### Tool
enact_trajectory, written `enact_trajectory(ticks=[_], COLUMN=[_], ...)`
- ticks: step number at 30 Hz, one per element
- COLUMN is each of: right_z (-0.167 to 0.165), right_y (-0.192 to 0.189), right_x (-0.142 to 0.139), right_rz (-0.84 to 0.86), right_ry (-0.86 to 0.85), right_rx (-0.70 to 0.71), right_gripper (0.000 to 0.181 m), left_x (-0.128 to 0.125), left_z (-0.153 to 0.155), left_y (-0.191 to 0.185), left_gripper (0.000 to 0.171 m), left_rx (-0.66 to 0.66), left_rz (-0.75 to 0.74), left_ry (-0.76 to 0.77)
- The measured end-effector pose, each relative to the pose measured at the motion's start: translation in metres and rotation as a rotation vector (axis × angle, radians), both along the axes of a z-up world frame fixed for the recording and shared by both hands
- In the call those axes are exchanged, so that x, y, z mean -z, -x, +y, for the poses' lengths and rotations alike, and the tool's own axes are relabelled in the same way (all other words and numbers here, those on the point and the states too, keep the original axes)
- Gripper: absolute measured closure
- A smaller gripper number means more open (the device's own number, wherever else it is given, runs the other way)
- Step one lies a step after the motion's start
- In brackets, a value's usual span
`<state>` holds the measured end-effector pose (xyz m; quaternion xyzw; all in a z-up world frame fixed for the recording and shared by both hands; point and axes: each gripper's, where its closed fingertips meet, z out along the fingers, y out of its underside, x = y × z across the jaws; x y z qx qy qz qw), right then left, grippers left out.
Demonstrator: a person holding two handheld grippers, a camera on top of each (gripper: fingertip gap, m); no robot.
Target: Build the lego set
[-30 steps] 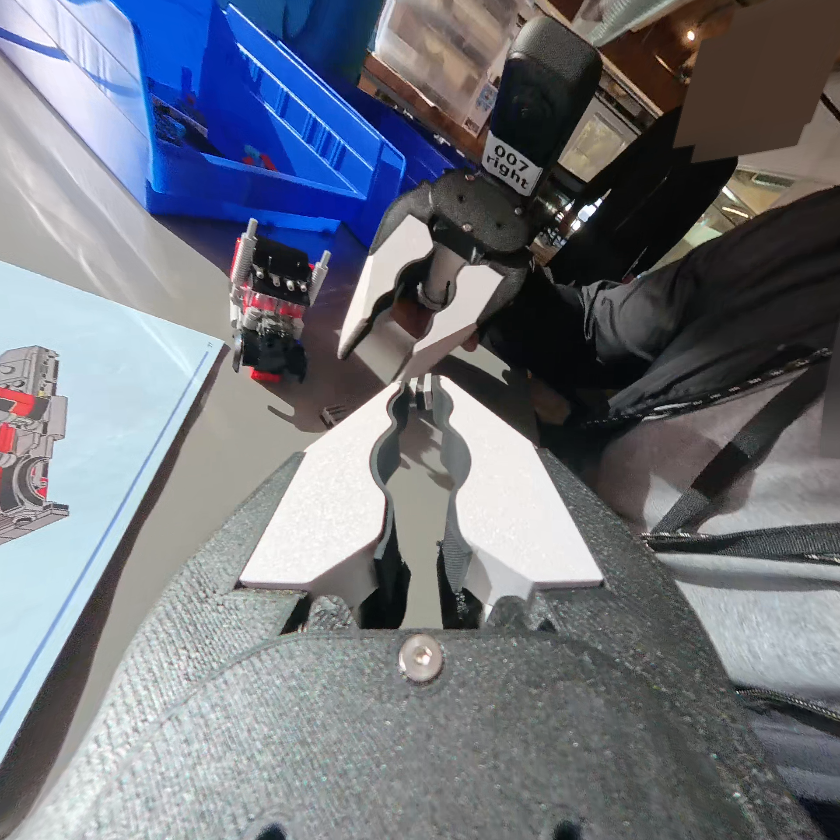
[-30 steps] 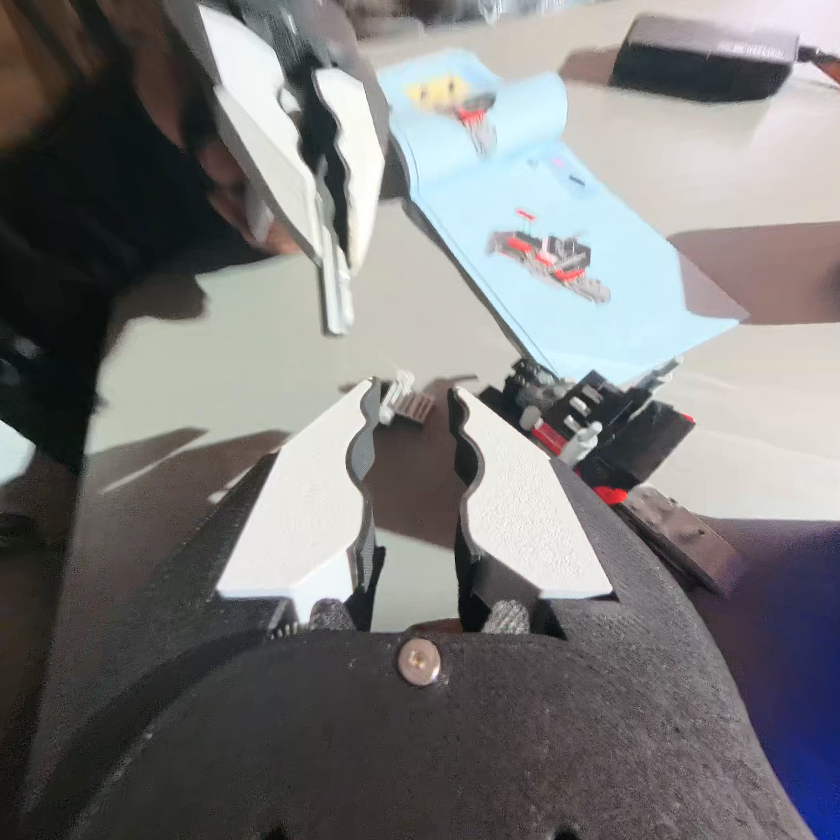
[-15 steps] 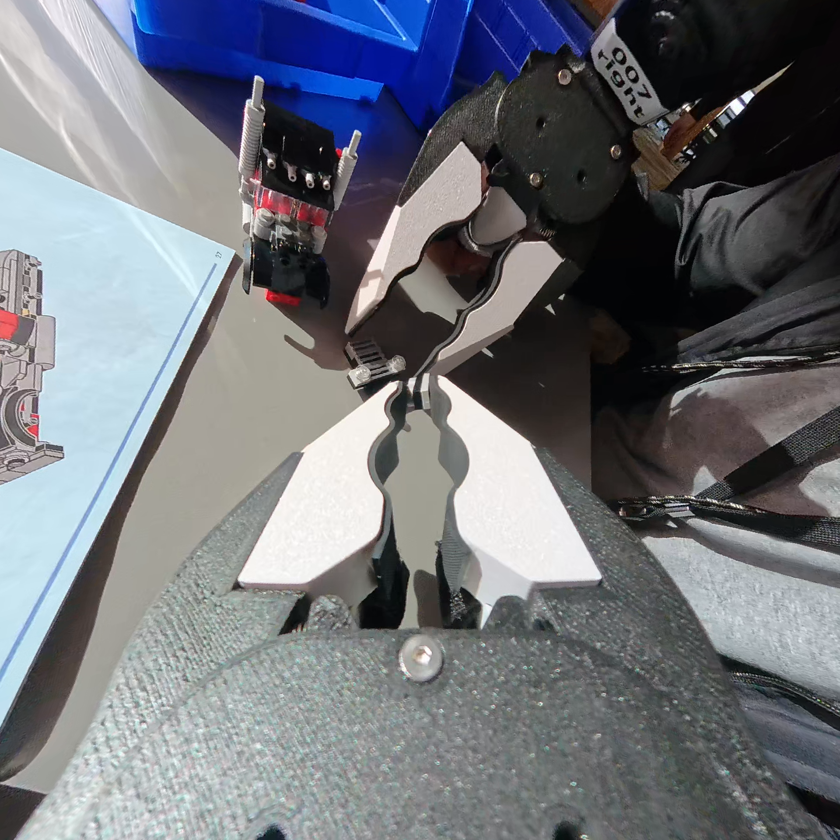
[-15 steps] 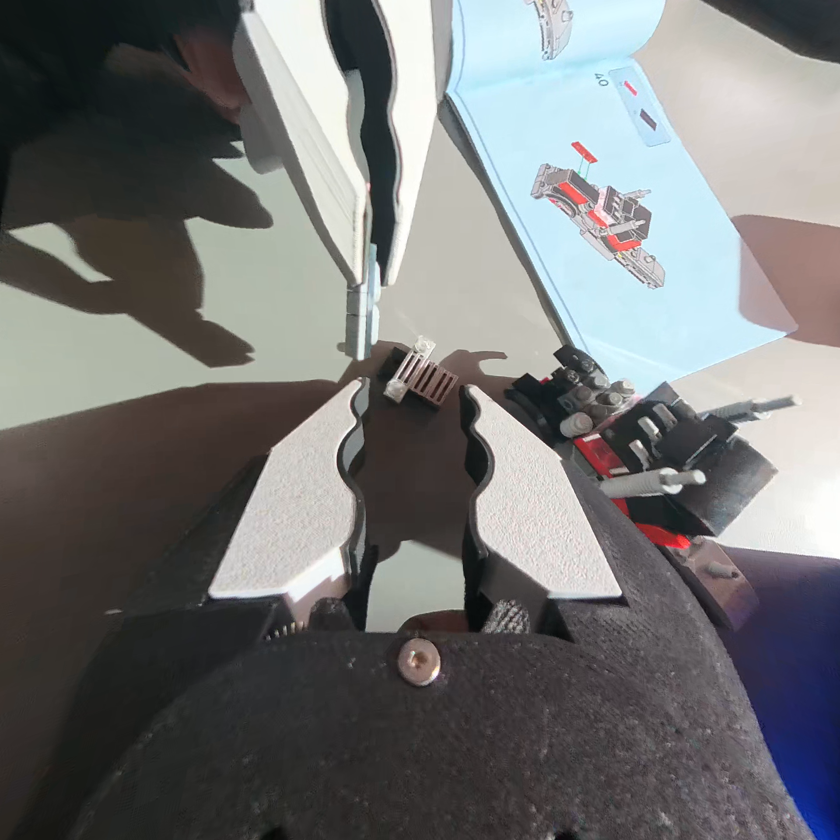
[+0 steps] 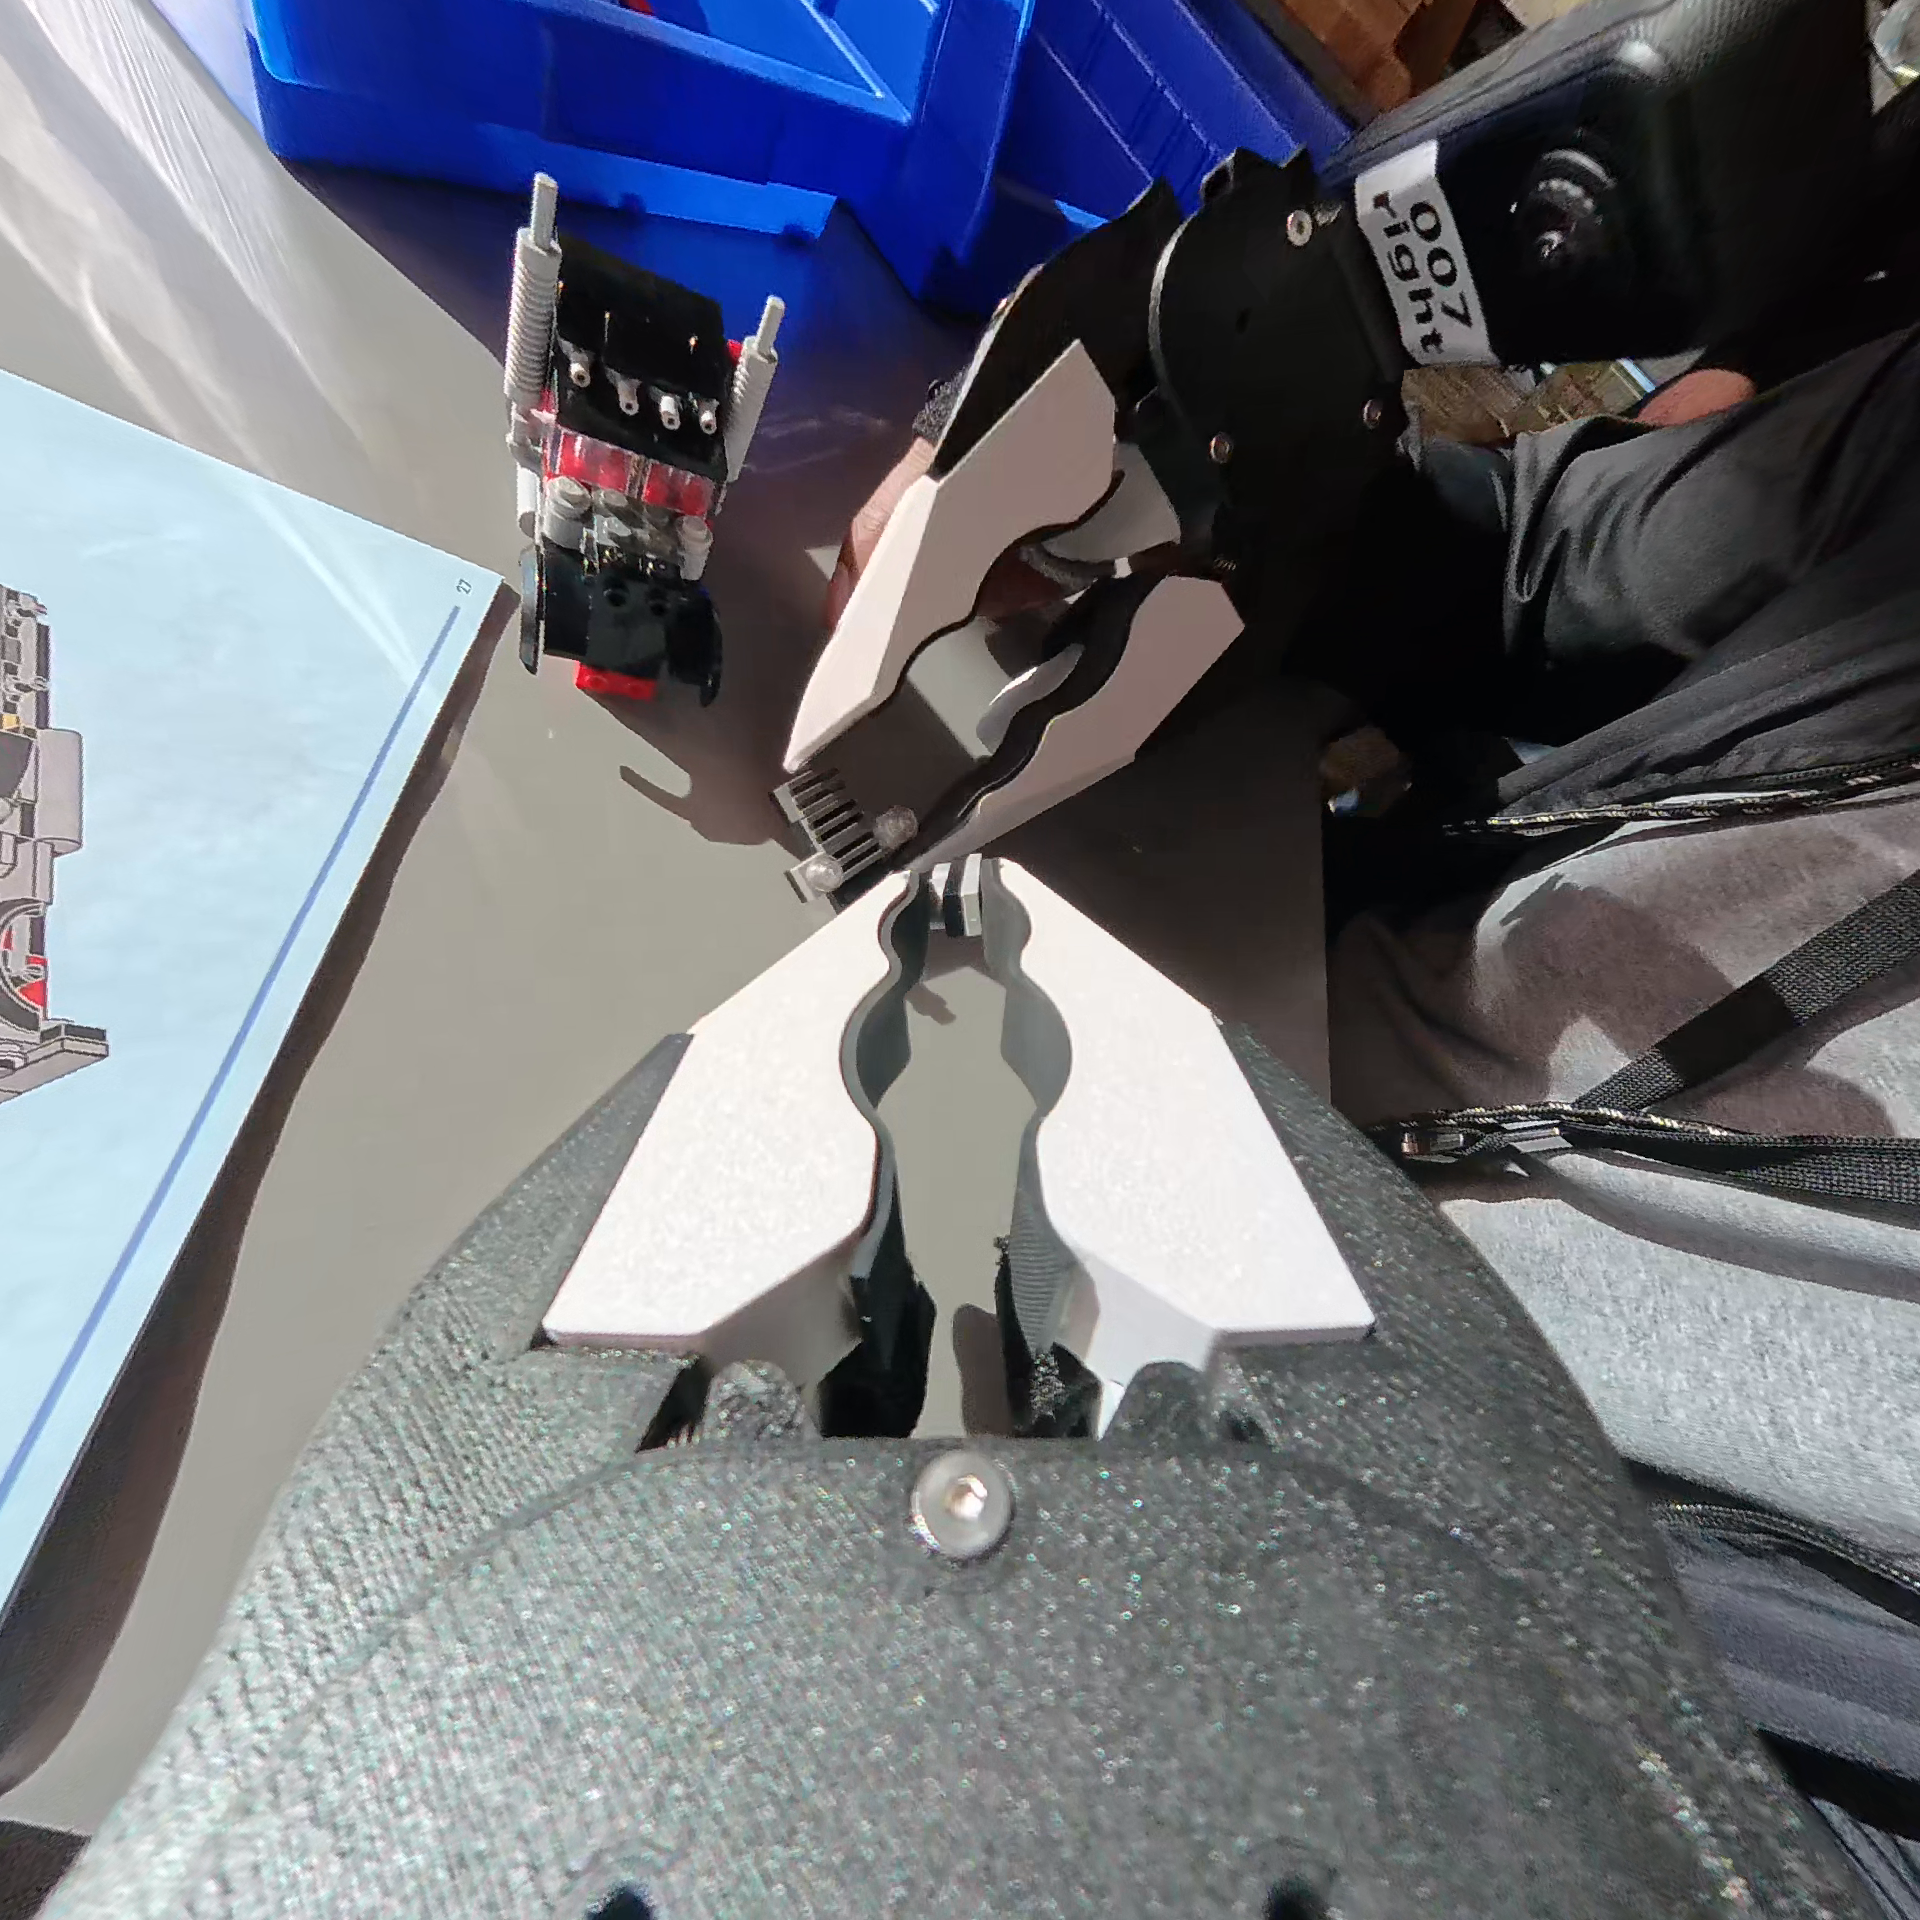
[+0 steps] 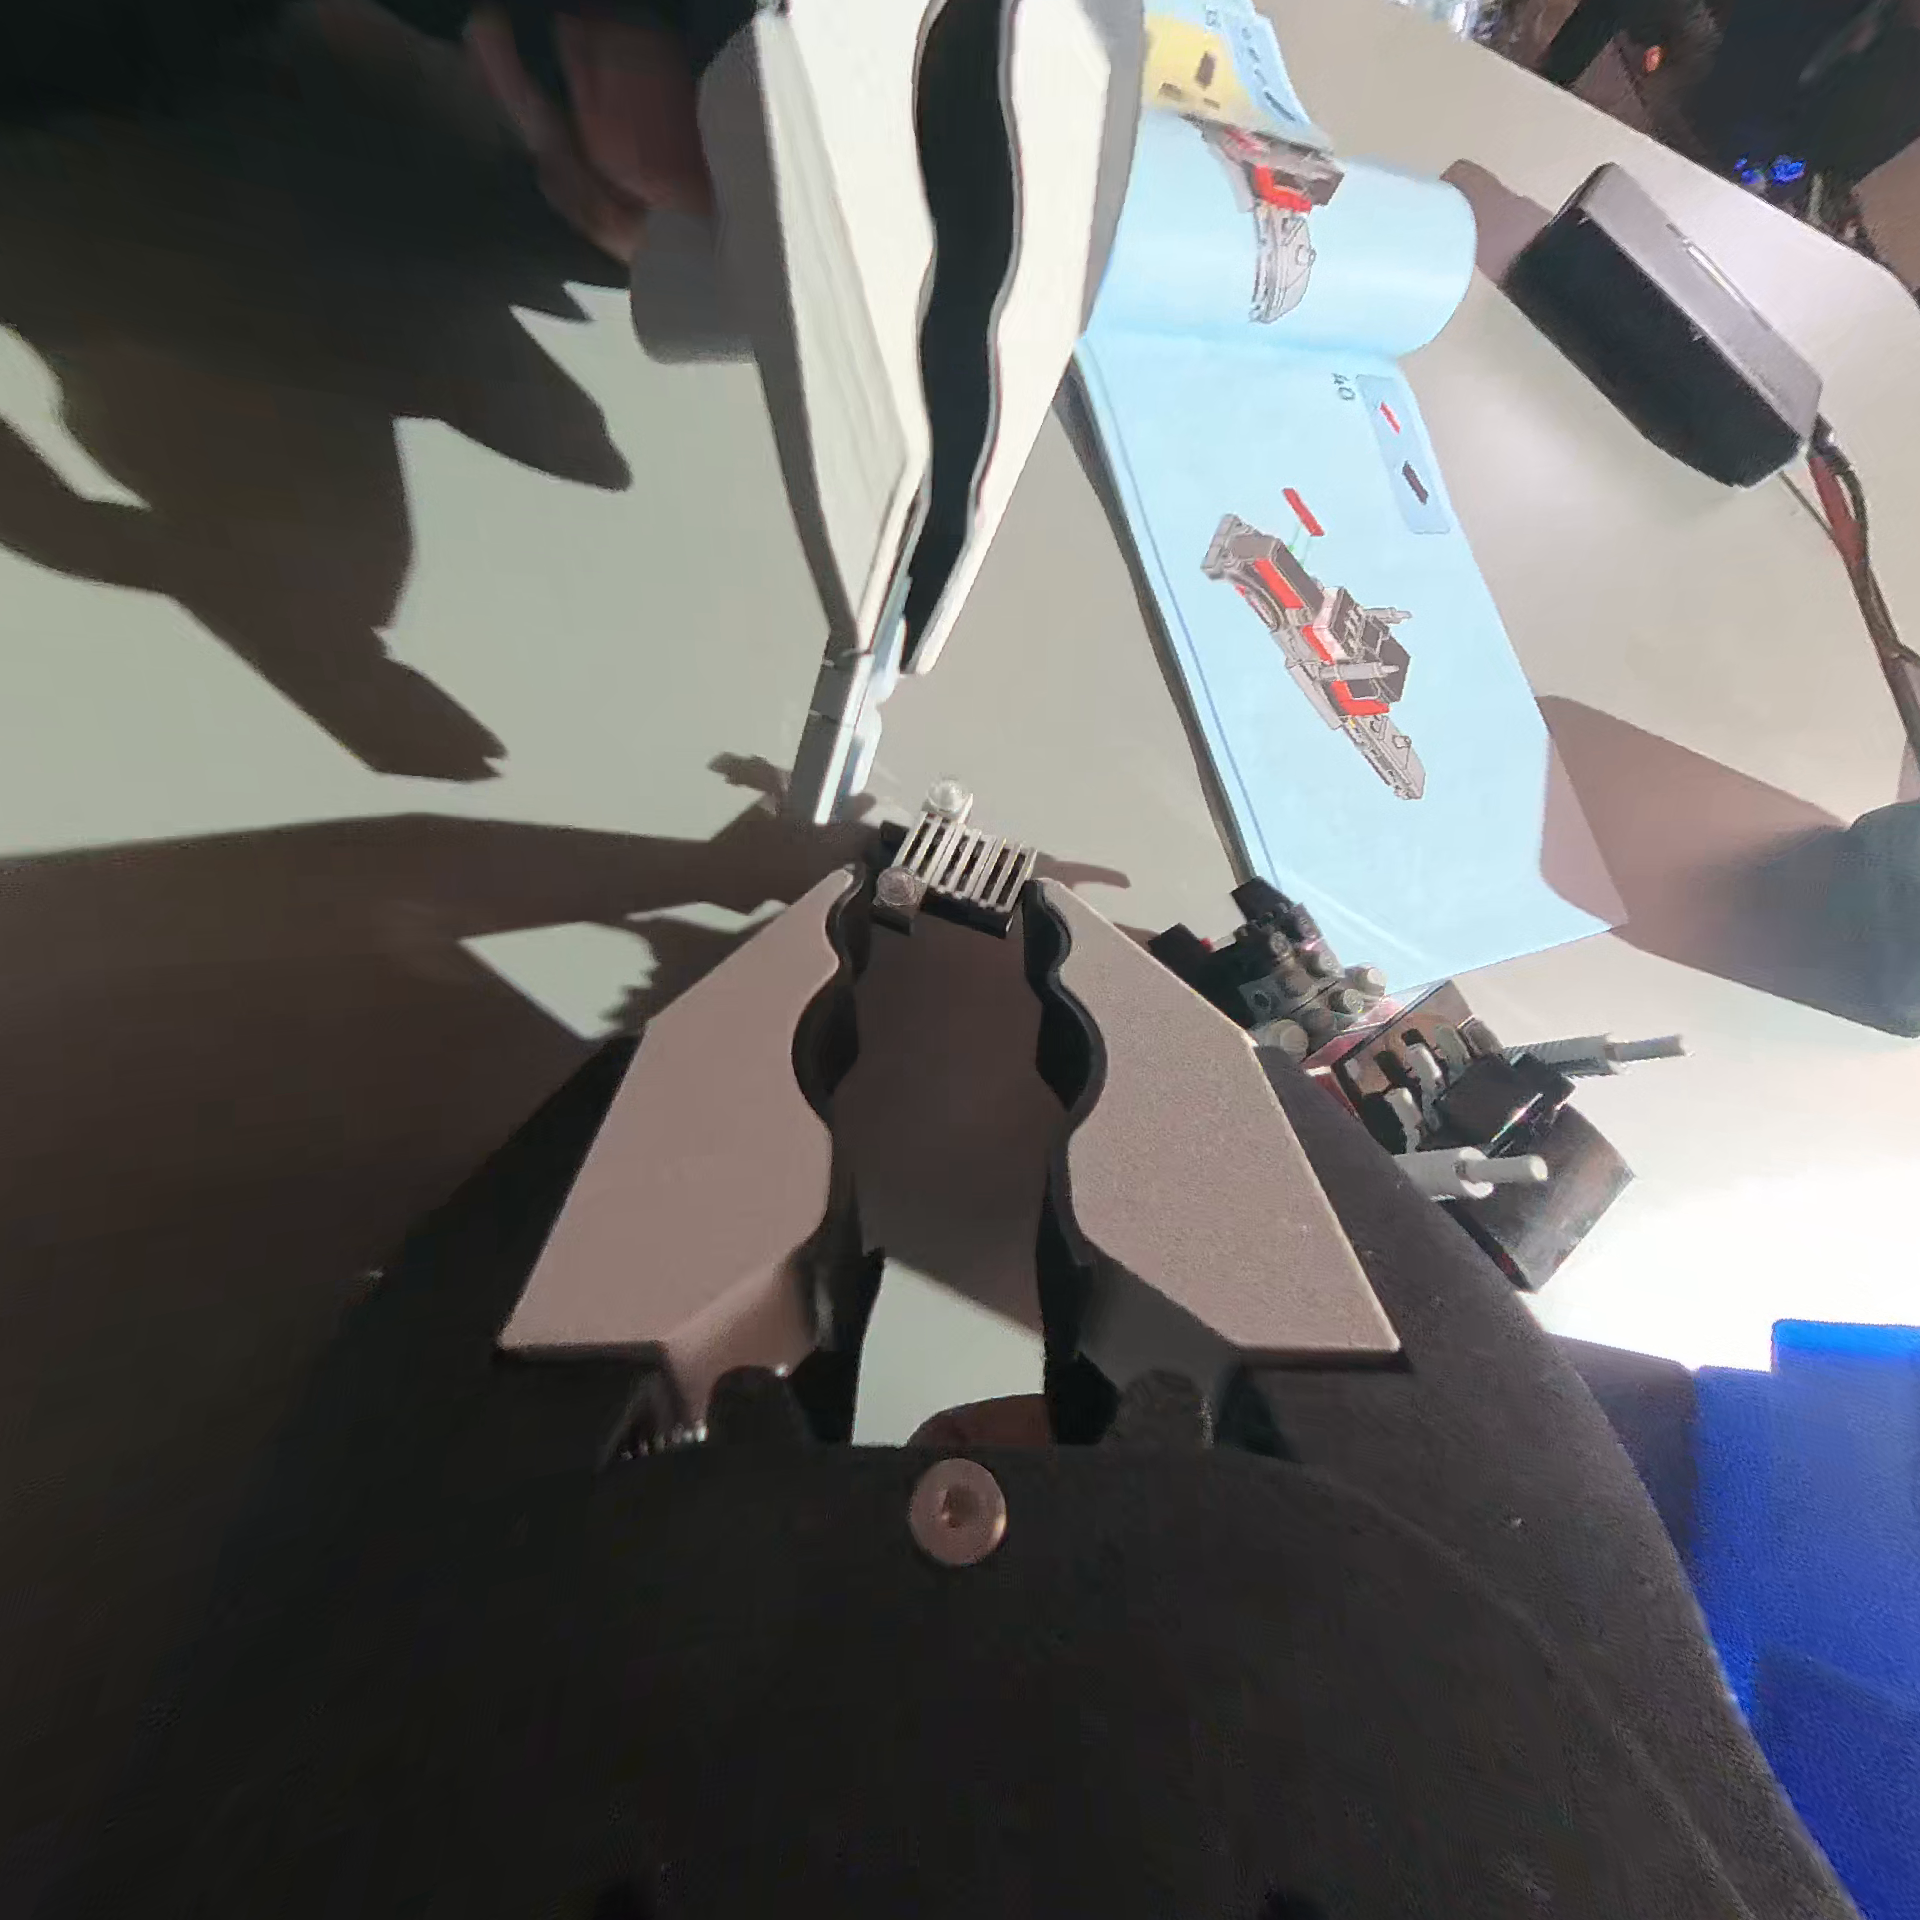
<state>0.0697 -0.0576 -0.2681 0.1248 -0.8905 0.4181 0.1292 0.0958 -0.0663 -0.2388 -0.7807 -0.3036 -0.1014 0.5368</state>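
Left gripper: The left gripper (image 5: 951,896), low in the middle of the left wrist view, was pinched tight on a small grey piece (image 5: 961,902) at its very tips.
Right gripper: The right gripper (image 6: 951,902), in the middle of the right wrist view, had its fingers on both sides of the grille piece (image 6: 961,860). I judged that it was gripping it, but only by the ends.
Grille piece: It was a little black and grey part with bars and two clear round studs, just above the table (image 6: 582,623).
Slip risk: Both parts were held by a tiny edge. A hard push could make one pop out and fall.
Miss risk: The two parts were almost touching in the middle of the left wrist view. If they were tilted, I think the studs would not line up.
Truck: The half-built truck (image 5: 623,488) stood in the upper left of the left wrist view, near the grippers. A wide swing could knock it over.
Booklet: The light blue booklet (image 6: 1340,582) lay open in the upper right of the right wrist view, with truck drawings and small page numbers.
Sticker: A white sticker (image 5: 1418,265) with writing sat on the far gripper, upper right.
Bins: Blue bins (image 5: 644,94) were at the top, with no writing I could see.
Black box: A black box (image 6: 1662,332) lay far off, upper right.
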Motion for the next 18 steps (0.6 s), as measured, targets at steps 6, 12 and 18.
enact_trajectory(ticks=[6,12,18], right_z=[0.0,-0.002,-0.006], right_y=[0.0,-0.002,-0.006], right_x=[-0.002,-0.012,-0.038], right_rz=[0.051,0.112,0.26], right_ry=[0.016,0.095,0.239], right_rx=[-0.032,-0.083,-0.128], right_gripper=[0.15,0.151,0.151], left_x=[0.002,0.002,-0.009], left_z=[0.002,0.002,0.0], left_y=[-0.001,-0.003,-0.005], left_gripper=[0.161,0.161,0.161], left_rx=[0.012,0.022,0.04], left_rz=[0.002,0.011,0.073], left_ry=[0.018,0.017,-0.047])
